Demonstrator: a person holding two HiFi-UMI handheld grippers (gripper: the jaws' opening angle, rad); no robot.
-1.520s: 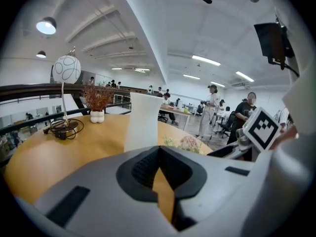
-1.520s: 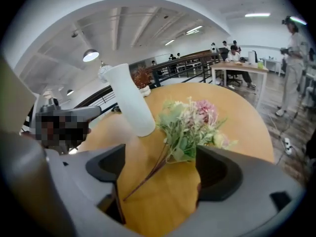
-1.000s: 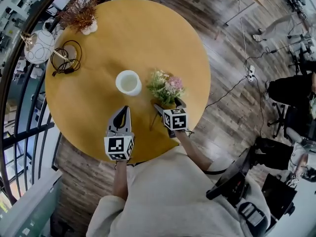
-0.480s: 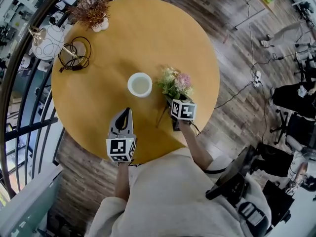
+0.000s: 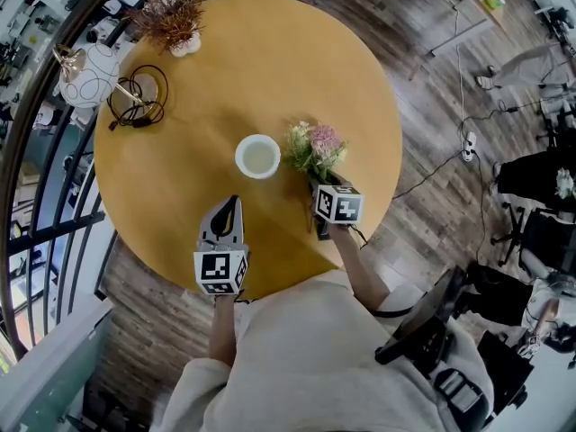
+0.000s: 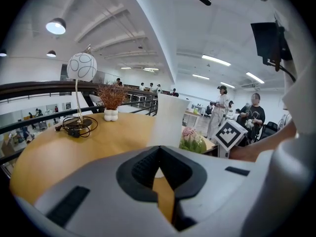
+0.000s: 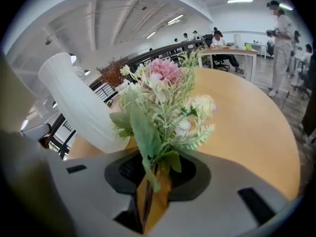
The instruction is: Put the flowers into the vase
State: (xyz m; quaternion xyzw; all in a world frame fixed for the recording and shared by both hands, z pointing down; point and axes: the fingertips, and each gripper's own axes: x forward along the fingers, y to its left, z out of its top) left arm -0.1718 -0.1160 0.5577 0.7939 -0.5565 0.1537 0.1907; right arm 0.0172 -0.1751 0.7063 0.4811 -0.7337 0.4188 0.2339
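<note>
Head view gives me the round wooden table [image 5: 270,52] with the white vase [image 5: 257,156] standing upright near its middle. Just to the right of the vase is the flower bunch [image 5: 315,148], pink and cream blooms among green leaves. The blooms point away from me and the stems run back into my right gripper [image 5: 322,185].

Right gripper view shows those jaws closing on the stems [image 7: 146,191], which sit between them against the pads. The blooms stand up ahead and the vase is off to the left. I cannot tell whether the bunch rests on the tabletop or is lifted off it.

My left gripper [image 5: 231,202] hovers over the table's near side, on my side of the vase and apart from it. Left gripper view shows its jaws together with nothing between them.

At the far left rim stand a globe lamp [image 5: 85,64], a coiled black cable [image 5: 137,97] and a dried plant in a white pot [image 5: 175,16].
</note>
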